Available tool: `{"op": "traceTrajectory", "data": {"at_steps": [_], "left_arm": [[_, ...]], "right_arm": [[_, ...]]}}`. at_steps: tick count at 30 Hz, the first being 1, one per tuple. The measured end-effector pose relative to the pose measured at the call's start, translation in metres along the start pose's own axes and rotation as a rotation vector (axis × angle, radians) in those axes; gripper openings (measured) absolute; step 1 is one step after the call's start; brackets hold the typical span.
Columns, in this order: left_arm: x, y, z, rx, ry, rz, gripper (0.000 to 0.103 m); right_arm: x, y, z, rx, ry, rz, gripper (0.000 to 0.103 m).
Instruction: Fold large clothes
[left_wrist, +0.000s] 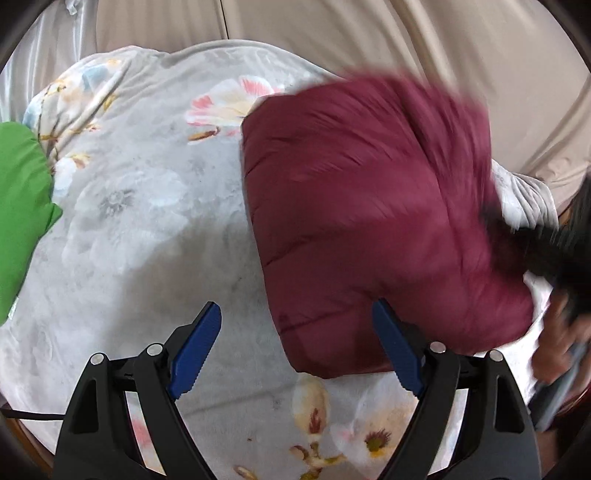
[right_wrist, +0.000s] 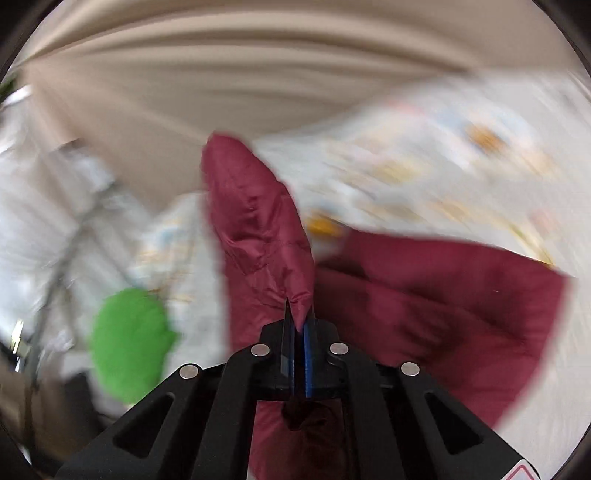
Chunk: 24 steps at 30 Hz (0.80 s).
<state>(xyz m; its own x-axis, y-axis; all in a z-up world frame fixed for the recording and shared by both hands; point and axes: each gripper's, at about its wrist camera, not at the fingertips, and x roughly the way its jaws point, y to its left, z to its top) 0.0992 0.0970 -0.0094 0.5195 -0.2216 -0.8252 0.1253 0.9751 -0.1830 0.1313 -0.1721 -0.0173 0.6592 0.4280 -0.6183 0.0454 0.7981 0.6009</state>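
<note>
Right gripper (right_wrist: 300, 317) pinched a jacket (right_wrist: 258, 236) edge, lifting it; left gripper (left_wrist: 295, 347) hovered agape nearby. Puffy, light, slippery fabric probably wants seam grips.

No readable text, labels or numbers anywhere; right-wrist view is too blurred to tell.
</note>
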Motion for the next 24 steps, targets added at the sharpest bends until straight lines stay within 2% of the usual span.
{"op": "traceTrajectory", "data": {"at_steps": [3, 5, 7, 9, 11, 15, 17, 19, 21, 23, 24], "left_arm": [[-0.002, 0.001, 0.003, 0.009, -0.017, -0.046, 0.081], [-0.011, 0.005, 0.010, -0.026, -0.040, -0.119, 0.081], [-0.028, 0.018, 0.022, -0.095, -0.079, -0.195, 0.082], [-0.044, 0.036, 0.034, -0.165, -0.107, -0.229, 0.082], [-0.063, 0.058, 0.048, -0.234, -0.143, -0.240, 0.083], [-0.094, 0.093, 0.058, -0.291, -0.172, -0.275, 0.088], [-0.100, 0.103, 0.056, -0.288, -0.154, -0.262, 0.091], [-0.090, 0.111, 0.051, -0.256, -0.105, -0.189, 0.094], [-0.077, 0.120, 0.044, -0.256, -0.069, -0.135, 0.093], [-0.064, 0.136, 0.032, -0.296, -0.045, -0.092, 0.093], [-0.057, 0.146, 0.026, -0.315, -0.034, -0.065, 0.093]], "right_arm": [[-0.028, -0.029, -0.032, 0.122, -0.027, 0.020, 0.004], [-0.048, -0.012, -0.039, 0.082, -0.068, 0.026, 0.004], [-0.059, 0.029, -0.043, -0.041, -0.079, 0.040, 0.004], [-0.057, 0.080, -0.050, -0.194, -0.057, 0.092, 0.004], [-0.053, 0.114, -0.061, -0.325, -0.028, 0.133, 0.005], [-0.013, 0.191, -0.120, -0.590, 0.089, 0.190, 0.005], [0.007, 0.211, -0.146, -0.659, 0.156, 0.231, 0.007], [0.029, 0.232, -0.177, -0.735, 0.224, 0.265, 0.013], [0.030, 0.237, -0.196, -0.775, 0.218, 0.245, 0.014], [0.010, 0.214, -0.186, -0.632, 0.210, 0.248, 0.016], [-0.010, 0.192, -0.174, -0.540, 0.167, 0.200, 0.023]]}}
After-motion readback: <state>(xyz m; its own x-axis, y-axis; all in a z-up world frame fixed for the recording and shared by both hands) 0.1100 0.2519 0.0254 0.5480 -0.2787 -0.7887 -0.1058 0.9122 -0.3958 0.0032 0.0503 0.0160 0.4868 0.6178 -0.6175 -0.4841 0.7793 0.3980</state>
